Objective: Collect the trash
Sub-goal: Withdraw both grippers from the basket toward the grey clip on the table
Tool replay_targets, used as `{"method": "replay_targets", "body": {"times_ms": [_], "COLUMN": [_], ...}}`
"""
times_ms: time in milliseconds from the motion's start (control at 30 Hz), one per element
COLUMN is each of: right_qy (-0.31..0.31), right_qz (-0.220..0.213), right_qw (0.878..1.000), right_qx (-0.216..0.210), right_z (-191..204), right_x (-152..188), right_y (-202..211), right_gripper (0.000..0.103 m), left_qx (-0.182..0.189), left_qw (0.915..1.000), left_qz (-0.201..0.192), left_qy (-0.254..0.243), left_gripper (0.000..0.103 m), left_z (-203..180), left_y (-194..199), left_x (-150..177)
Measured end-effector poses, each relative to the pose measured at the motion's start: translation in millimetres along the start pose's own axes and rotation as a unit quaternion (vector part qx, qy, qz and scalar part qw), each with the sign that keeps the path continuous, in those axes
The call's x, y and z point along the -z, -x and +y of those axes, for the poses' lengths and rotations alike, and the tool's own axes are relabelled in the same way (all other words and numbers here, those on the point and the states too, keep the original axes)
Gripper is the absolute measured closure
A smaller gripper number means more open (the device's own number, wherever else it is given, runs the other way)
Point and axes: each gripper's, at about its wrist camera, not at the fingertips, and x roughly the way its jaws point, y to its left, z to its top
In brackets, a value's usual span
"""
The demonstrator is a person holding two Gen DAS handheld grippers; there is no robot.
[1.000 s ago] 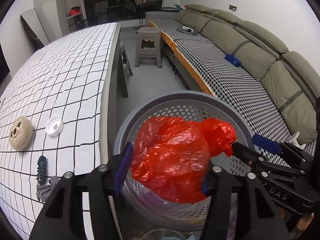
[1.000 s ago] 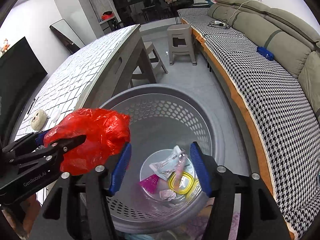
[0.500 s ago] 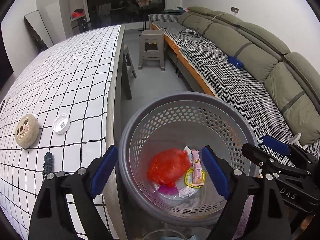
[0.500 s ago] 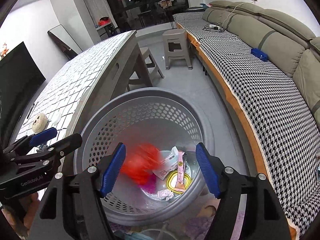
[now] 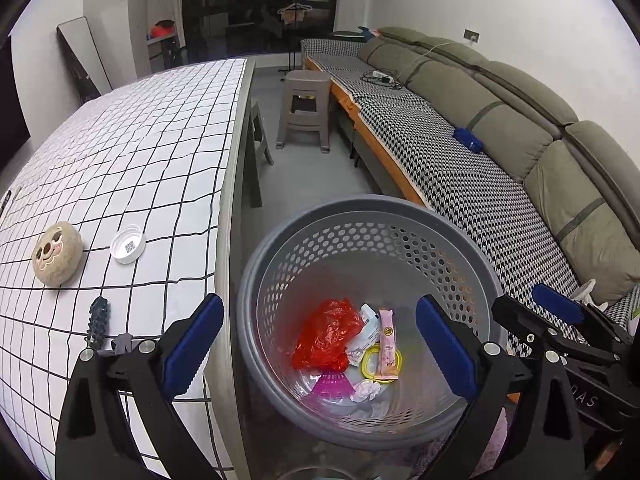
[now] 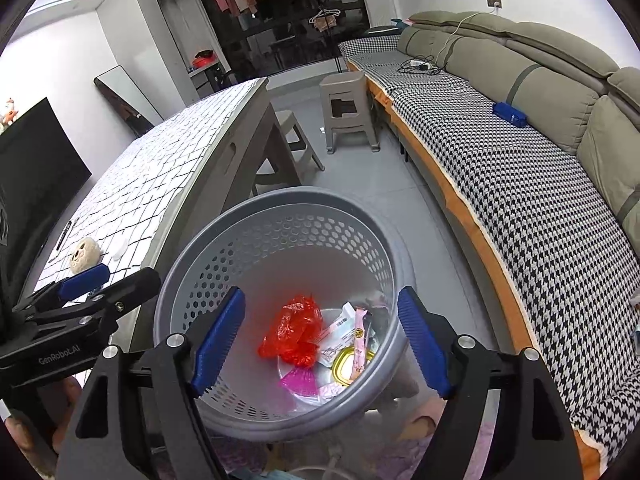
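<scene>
A grey perforated waste basket (image 5: 360, 216) (image 6: 280, 208) stands on the floor beside the table. At its bottom lies a crumpled red plastic bag (image 5: 326, 334) (image 6: 294, 334) among wrappers, a yellow ring and pink scraps. My left gripper (image 5: 320, 348) hangs above the basket, its jaws still opening, nothing between its blue pads. My right gripper (image 6: 320, 338) hovers over the basket too, jaws opening and empty. Each gripper shows at the edge of the other's view: the right one (image 5: 560, 320) and the left one (image 6: 96, 284).
The table with a checked cloth (image 5: 120, 160) holds a round plush face (image 5: 56, 252), a white cap (image 5: 128, 244) and a small dark object (image 5: 98, 320). A grey stool (image 5: 306, 108) stands on the floor, and a long sofa (image 5: 500, 152) runs along the right.
The left gripper let go of the red bag, which fell to the basket's bottom. Both grippers' jaws have spread wider.
</scene>
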Motion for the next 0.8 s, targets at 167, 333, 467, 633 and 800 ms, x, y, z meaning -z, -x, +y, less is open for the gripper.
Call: {"method": "replay_targets", "body": {"times_ms": [167,333,467,633,800], "right_qy": [0.005,0.021,0.027,0.029,0.027], "right_qz": [-0.012,-0.035,-0.052,-0.054,-0.054], "right_qw": [1.000,0.999,0.998,0.998,0.998], "right_qx": [0.010,0.029,0.024,0.003,-0.004], "right_z": [6,18,27,36,47], "right_x": [3,8,10,8,5], "right_y": [9,20,27,29,29], "right_gripper": [0.028,0.025,0.022,0.022,0.020], "left_qx": [0.001,0.002,-0.004,-0.013,-0.024], "left_qw": [1.0000,0.9998,0.9997,0.9991,0.9978], "left_qz": [-0.008,-0.016,-0.022,-0.035,-0.050], "left_qy": [0.003,0.007,0.011,0.021,0.037], "left_gripper": [0.007,0.007,0.007,0.007,0.007], "left_z": [1,6,13,27,48], "left_y": [9,19,28,41,55], "left_x": [2,6,10,14,19]}}
